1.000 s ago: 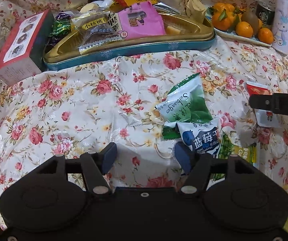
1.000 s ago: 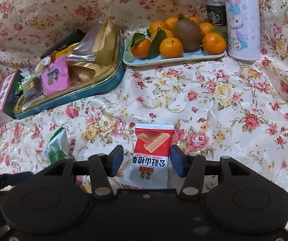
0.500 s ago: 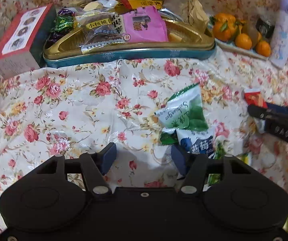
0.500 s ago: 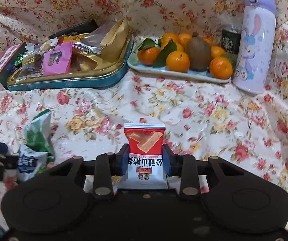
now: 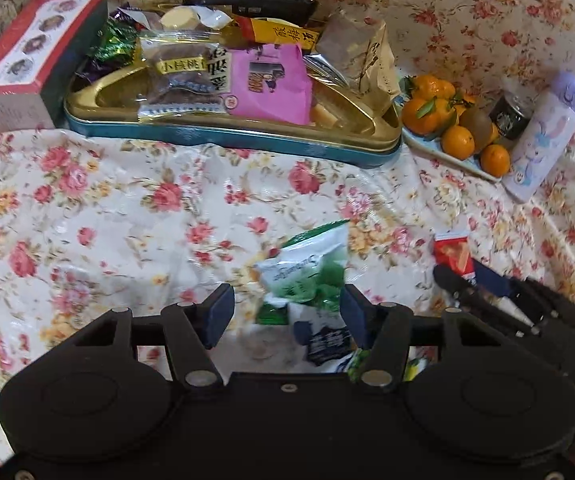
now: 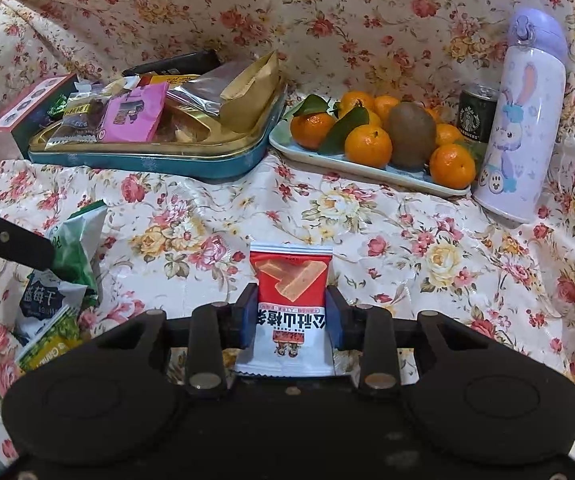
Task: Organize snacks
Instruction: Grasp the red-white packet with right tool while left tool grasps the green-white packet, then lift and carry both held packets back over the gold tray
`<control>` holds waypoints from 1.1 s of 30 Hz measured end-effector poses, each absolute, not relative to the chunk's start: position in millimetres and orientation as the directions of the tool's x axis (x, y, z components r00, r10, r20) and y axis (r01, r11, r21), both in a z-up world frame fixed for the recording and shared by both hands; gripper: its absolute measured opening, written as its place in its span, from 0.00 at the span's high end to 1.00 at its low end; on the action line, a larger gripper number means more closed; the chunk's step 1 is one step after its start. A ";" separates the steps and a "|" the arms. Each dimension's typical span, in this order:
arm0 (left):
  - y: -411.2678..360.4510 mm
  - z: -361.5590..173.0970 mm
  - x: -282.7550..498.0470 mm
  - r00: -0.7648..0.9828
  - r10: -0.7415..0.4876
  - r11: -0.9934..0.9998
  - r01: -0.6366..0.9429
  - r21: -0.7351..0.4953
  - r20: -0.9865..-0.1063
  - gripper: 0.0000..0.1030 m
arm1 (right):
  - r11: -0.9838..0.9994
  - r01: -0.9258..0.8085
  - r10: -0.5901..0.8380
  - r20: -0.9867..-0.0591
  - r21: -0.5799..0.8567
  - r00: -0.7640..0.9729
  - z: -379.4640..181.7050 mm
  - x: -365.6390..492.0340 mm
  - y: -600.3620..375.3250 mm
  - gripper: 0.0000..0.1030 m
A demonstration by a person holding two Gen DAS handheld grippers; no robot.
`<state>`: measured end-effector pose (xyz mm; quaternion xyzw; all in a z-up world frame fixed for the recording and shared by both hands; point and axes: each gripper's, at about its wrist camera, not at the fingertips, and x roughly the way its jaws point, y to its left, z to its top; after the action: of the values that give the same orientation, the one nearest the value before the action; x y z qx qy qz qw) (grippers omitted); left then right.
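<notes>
A red-and-white snack packet (image 6: 291, 280) lies on the floral cloth, and my right gripper (image 6: 291, 316) is shut on its sides. The left wrist view shows the same packet (image 5: 452, 250) in that gripper (image 5: 471, 276) at the right. My left gripper (image 5: 285, 312) is open over a green-and-white packet (image 5: 307, 272). That packet sits between the fingers near the right pad, with a gap to the left pad. A blue-and-white packet (image 5: 323, 344) lies under it. The gold tin (image 5: 223, 136) at the back holds several snack packets.
A red box (image 5: 27, 64) stands left of the tin. Right of the tin are a plate of oranges and a kiwi (image 6: 367, 168), a dark can (image 6: 475, 116) and a purple bottle (image 6: 523, 120). A yellow-green packet (image 6: 47, 348) lies near the green one (image 6: 75, 244).
My right gripper has closed on the red packet. My left gripper has narrowed a little and shifted right, so the green packet now sits between its fingers. Both views have rolled.
</notes>
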<state>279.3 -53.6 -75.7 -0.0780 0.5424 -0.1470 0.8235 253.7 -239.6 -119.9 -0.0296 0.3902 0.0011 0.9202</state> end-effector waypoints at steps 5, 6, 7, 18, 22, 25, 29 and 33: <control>-69.4 -78.0 284.9 0.368 -0.302 0.952 0.164 -0.258 -0.880 0.40 | 0.998 -0.025 -0.019 -0.718 -0.051 0.696 -120.4 251.7 -239.0 0.65; -72.7 -79.4 285.7 0.365 -0.293 0.955 0.166 -0.247 -0.884 0.40 | 0.998 -0.025 -0.019 -0.718 -0.050 0.696 -120.5 251.9 -239.1 0.65; -75.1 -80.8 286.0 0.362 -0.288 0.956 0.169 -0.241 -0.886 0.40 | 0.998 -0.024 -0.019 -0.718 -0.050 0.696 -120.4 251.7 -239.1 0.65; -94.5 -93.9 285.8 0.373 -0.187 0.976 0.175 -0.129 -0.909 0.40 | 0.998 -0.026 -0.019 -0.717 -0.052 0.697 -119.8 250.7 -238.5 0.65; -99.4 -95.5 288.3 0.387 -0.158 0.979 0.184 -0.092 -0.909 0.40 | 0.998 -0.027 -0.019 -0.717 -0.052 0.697 -119.7 250.6 -238.3 0.65; -103.7 -96.8 292.0 0.402 -0.134 0.979 0.195 -0.058 -0.906 0.41 | 0.998 -0.027 -0.019 -0.717 -0.053 0.697 -119.7 250.7 -238.4 0.65; -103.2 -97.3 297.1 0.415 -0.116 0.976 0.216 -0.026 -0.902 0.43 | 0.998 -0.031 -0.018 -0.716 -0.055 0.698 -119.6 250.6 -238.2 0.65; -98.6 -98.1 305.3 0.412 -0.121 0.973 0.229 -0.026 -0.903 0.43 | 0.998 -0.031 -0.019 -0.716 -0.056 0.697 -119.5 250.5 -238.1 0.65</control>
<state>305.3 -98.6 -98.1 0.0509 0.5323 -0.1042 0.8386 250.5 -238.1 -119.5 -0.0319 0.3889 0.0032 0.9207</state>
